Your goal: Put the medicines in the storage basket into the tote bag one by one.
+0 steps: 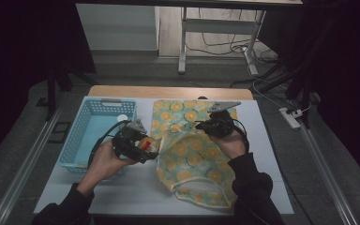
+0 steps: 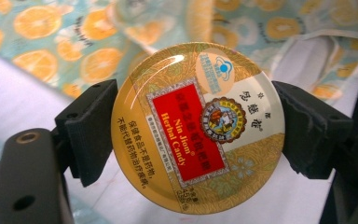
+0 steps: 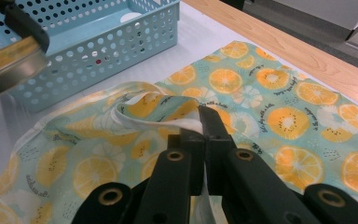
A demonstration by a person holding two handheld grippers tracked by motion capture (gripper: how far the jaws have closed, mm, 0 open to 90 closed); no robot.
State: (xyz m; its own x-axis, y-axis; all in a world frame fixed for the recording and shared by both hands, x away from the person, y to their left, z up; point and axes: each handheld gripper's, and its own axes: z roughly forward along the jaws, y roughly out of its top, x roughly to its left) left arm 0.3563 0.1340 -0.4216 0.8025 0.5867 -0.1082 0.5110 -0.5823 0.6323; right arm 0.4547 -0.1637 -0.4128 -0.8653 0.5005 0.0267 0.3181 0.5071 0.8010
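White table top, wooden strip along its far edge. Landmark = the teal fabric bag w/ orange-slice print, lying mid-table, far part flat, near part rumpled w/ a white-lined hem lifted. Light-blue perforated plastic basket sits just left of the bag, apart from it, small white disc inside. Right gripper over the bag's middle: jaws pressed together, pinching the bag's white hem and holding that edge up off the rest of the cloth. Left gripper at the bag's left edge, between bag & basket: jaws clamped on the rim of a round gold herbal-candy tin w/ red label, tin held clear of the table, just beside the raised fabric.
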